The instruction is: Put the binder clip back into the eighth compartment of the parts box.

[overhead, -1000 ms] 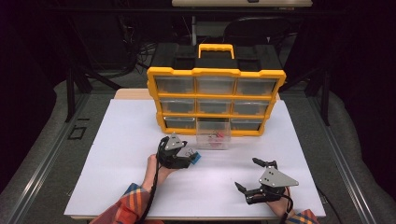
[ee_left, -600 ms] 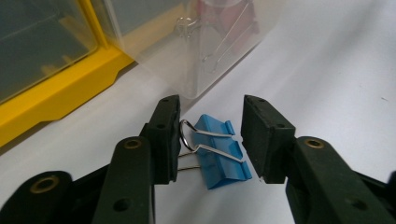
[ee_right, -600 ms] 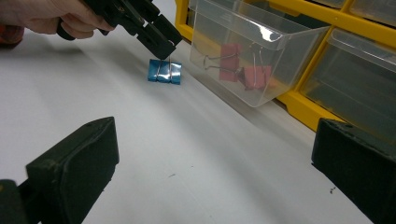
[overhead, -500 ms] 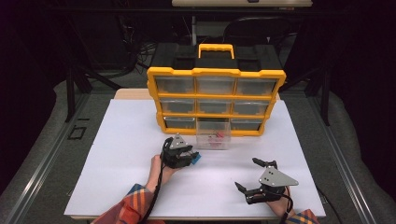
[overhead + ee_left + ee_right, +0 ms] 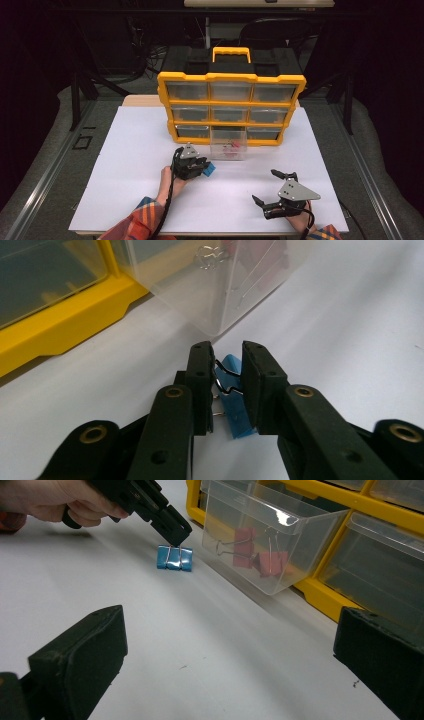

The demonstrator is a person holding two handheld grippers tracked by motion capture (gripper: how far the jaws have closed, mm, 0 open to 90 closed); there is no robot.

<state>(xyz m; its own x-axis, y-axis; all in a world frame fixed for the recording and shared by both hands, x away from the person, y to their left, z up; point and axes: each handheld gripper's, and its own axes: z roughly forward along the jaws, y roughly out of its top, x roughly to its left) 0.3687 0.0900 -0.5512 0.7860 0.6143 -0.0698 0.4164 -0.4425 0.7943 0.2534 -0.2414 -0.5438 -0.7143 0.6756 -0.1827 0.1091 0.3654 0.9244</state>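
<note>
A blue binder clip (image 5: 209,170) sits low on the white table top, just left of a clear drawer (image 5: 229,149) pulled out of the yellow organizer (image 5: 231,107). My left gripper (image 5: 202,167) is shut on the clip's wire handles. In the left gripper view the blue binder clip (image 5: 235,407) hangs between the jaws of my left gripper (image 5: 226,352). The right gripper view shows the blue binder clip (image 5: 174,558) at or just above the table, under the left gripper (image 5: 177,537). Red binder clips (image 5: 260,555) lie in the clear drawer (image 5: 280,525). My right gripper (image 5: 264,186) stands open near the front right.
The organizer has three rows of clear drawers and a handle on top, and stands at the back of the white sheet (image 5: 130,150). The pulled-out drawer is at its bottom middle. Dark floor and cables lie beyond the table.
</note>
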